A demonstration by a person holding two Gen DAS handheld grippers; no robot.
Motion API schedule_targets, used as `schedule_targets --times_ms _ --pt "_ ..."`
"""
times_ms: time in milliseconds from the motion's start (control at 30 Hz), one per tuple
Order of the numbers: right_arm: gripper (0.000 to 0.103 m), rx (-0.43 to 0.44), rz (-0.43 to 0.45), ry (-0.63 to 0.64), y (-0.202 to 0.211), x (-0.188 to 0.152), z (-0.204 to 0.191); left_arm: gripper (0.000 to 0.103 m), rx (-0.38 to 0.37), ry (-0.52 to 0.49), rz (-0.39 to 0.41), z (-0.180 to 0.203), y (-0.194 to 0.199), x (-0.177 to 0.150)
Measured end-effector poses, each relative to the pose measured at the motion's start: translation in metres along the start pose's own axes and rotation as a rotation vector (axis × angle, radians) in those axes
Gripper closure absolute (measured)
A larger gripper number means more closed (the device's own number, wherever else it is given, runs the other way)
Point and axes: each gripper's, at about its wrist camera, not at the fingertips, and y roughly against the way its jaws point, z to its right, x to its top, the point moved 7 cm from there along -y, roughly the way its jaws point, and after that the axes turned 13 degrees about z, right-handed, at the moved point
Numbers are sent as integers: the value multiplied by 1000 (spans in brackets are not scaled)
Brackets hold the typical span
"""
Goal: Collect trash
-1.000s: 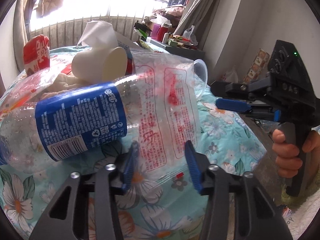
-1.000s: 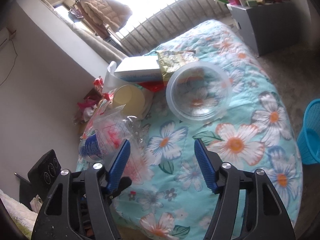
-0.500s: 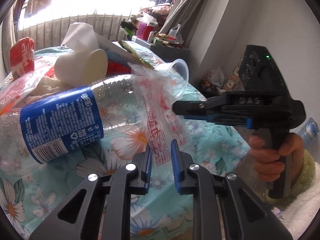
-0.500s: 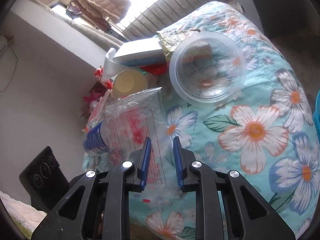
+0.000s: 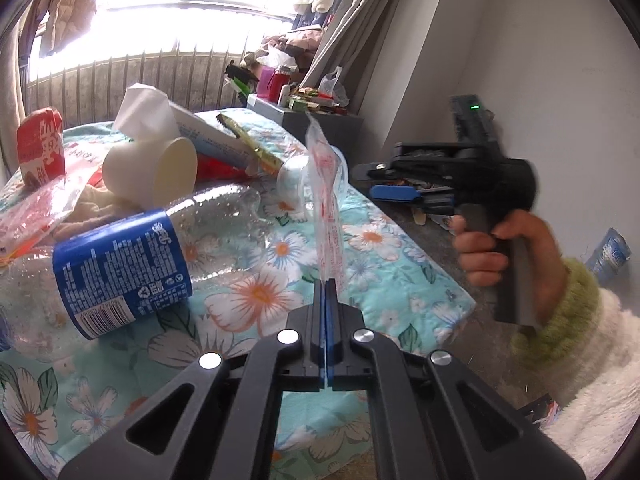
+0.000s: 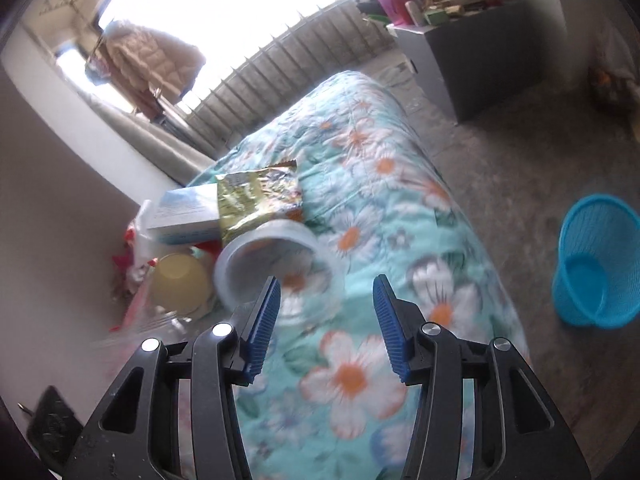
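My left gripper (image 5: 326, 286) is shut on a clear plastic bag with red print (image 5: 326, 184), which stands up edge-on above the floral bedspread (image 5: 376, 248). A crushed clear bottle with a blue label (image 5: 120, 264) lies left of it, with a cream paper cup (image 5: 160, 170) behind. My right gripper (image 6: 326, 312) is open and empty over the bedspread (image 6: 360, 376), just in front of a clear round plastic tub (image 6: 276, 268). It also shows at the right of the left wrist view (image 5: 396, 192). A gold snack wrapper (image 6: 256, 196) lies on a white box (image 6: 188, 216).
A blue mesh waste basket (image 6: 596, 268) stands on the floor right of the bed. A red packet (image 5: 40, 148) and white tissue (image 5: 144, 110) lie at the bed's far left. A grey cabinet (image 6: 468, 52) with clutter stands by the window.
My left gripper has closed fully on the plastic bag and lifted it edge-on. My right gripper has opened, let go of the bag and swung right toward the tub.
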Motion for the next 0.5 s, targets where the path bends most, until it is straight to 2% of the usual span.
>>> schedule_targets --times_ms 67,133,200,267,367,500 --pt "56 -14 -13 50 -18 2 2 103 3 3 12 0 7 3" --pt "63 -5 -30 72 -31 -3 0 103 7 16 27 0 13 8" --pt "92 -3 -65 82 -42 -8 2 103 11 26 40 1 17 13" --pt "98 -3 -70 73 -43 -10 2 103 17 27 51 1 21 18" --pt "99 3 -34 61 -28 -7 1 103 20 19 64 6 21 31" --pt "99 11 3 8 0 0 12 103 -23 -2 75 18 12 57"
